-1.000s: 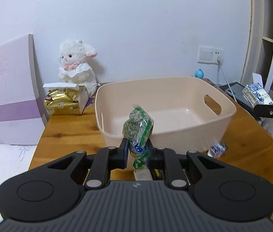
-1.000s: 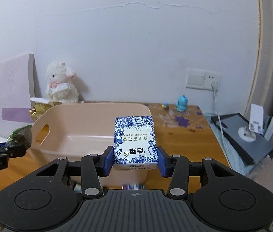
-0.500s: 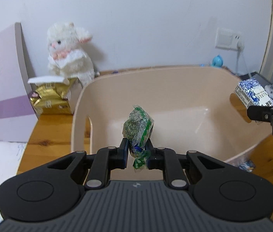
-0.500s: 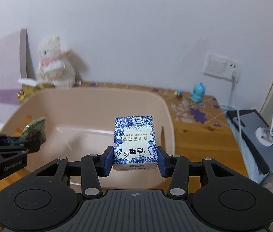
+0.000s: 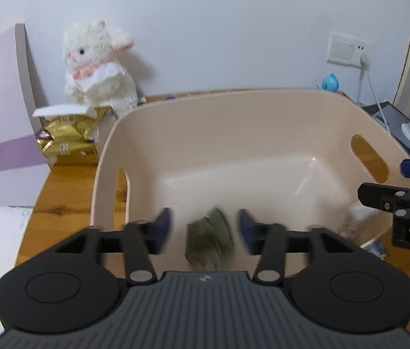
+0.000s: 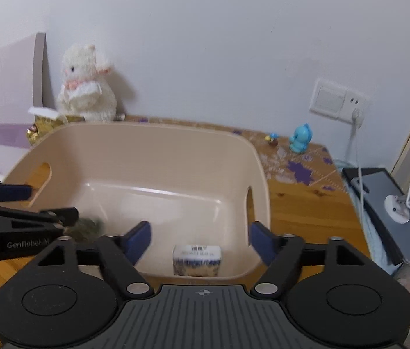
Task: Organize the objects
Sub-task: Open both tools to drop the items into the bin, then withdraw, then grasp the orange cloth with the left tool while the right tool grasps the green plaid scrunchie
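Observation:
A beige plastic bin (image 5: 251, 122) (image 6: 152, 145) with handle slots stands on the wooden table. My left gripper (image 5: 205, 231) is open over the bin's near left side; a blurred green snack packet (image 5: 209, 240) (image 6: 87, 226) is free between its fingers, inside the bin. My right gripper (image 6: 199, 240) is open over the bin's near right side; a blue-and-white patterned box (image 6: 197, 260) lies below it on the bin floor, and shows blurred in the left wrist view (image 5: 353, 218). Each gripper shows in the other's view.
A white plush lamb (image 5: 97, 67) and a gold packet box (image 5: 68, 136) stand behind the bin's left. A small blue figurine (image 6: 299, 139), a wall socket with a cable (image 6: 337, 99), and a dark tablet with a white stand (image 6: 397, 203) are at the right. A small blue packet (image 5: 376, 247) lies beside the bin.
Both grippers have opened over the bin. The green packet has left the left gripper and the blue-and-white box has dropped from the right gripper onto the bin floor.

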A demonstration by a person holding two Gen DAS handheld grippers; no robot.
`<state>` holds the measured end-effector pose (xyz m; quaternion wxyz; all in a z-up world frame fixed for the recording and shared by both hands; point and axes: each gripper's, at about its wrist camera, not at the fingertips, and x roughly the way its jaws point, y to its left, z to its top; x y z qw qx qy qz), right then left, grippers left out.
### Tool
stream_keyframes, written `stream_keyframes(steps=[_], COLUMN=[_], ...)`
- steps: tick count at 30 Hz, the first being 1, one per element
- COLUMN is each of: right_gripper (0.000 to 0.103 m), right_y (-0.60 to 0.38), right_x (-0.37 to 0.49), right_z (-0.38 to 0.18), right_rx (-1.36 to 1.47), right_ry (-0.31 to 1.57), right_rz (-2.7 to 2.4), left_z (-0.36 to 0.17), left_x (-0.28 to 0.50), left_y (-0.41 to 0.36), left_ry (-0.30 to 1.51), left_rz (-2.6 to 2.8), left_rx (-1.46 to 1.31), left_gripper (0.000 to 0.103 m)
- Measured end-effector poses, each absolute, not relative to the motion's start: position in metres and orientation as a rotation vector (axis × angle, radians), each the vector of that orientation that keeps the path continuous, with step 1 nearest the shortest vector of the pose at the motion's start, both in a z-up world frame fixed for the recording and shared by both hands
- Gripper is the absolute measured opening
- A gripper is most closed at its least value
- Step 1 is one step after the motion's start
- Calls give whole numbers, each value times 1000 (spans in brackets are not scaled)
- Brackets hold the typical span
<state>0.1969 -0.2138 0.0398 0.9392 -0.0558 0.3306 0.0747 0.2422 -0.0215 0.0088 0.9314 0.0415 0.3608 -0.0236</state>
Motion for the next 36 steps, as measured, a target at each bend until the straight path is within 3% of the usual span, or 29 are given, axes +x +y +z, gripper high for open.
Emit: stream_keyframes(steps=[3,7,12,23,36], right_gripper=[96,103,103,103,103], right_y=[-219,-224,-226,-234,-232], right_x=[183,161,133,96,91], right_z=[51,62,68,41,-19], right_rx=[-110,-110,-117,-129,-149], right_ry=[648,625,620,703,833], right_rz=[149,151,159,151,192], left_z=[21,34,45,42,-17], left_x=[229,214,190,140,122], left_y=[-23,-21,-17,-10,-8], left_ry=[683,666,642,653,812], left_rz=[-28,-24,-12,-22,-52], left_rx=[91,87,89,104,121], left_gripper=[90,91,97,97,97])
